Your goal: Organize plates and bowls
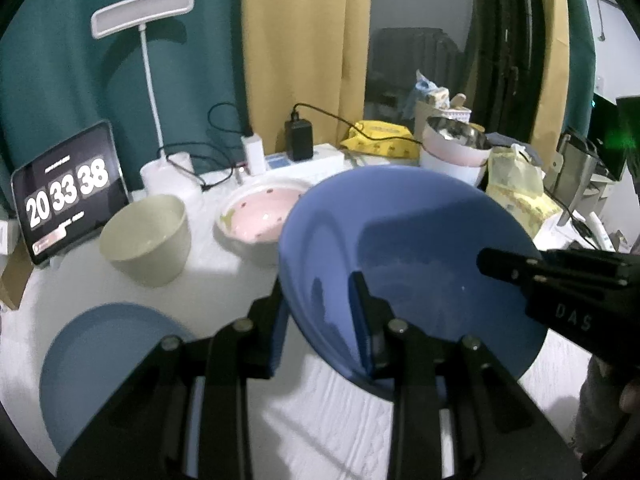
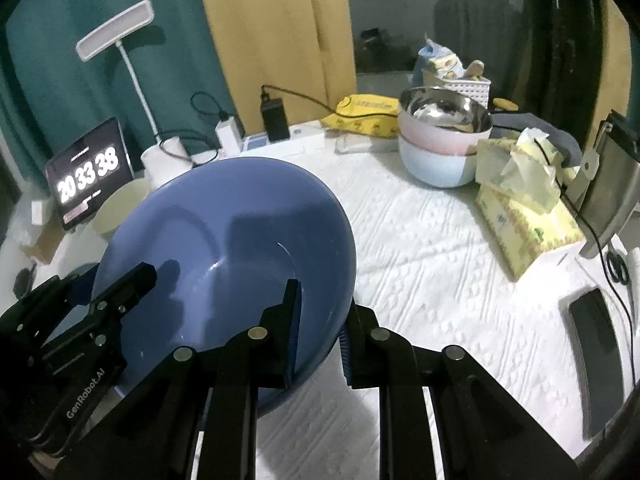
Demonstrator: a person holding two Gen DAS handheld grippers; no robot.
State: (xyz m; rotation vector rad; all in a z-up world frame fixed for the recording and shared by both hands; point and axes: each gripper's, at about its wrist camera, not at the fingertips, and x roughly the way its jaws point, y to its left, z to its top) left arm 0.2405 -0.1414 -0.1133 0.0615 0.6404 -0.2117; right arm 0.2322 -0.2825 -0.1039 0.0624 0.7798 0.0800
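Five bowls in play — one big blue bowl (image 1: 404, 240), one beige (image 1: 146, 236), one pink dotted (image 1: 260, 216), two stacked (image 2: 444, 140) — plus one blue plate (image 1: 104, 360).

A lived-in room at home, set up as a makeshift dish station

Teal and mustard curtains (image 1: 280, 48) hang behind, a desk lamp (image 1: 144, 12) and tablet clock (image 1: 68, 192) share the cloth-covered tabletop (image 2: 420, 264) with tissue packs (image 2: 524, 224) and chargers (image 1: 298, 138).

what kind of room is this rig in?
Probably a home room, not a lab: curtains, a desk lamp, a tablet clock and tissue packs crowd a cloth-covered table.
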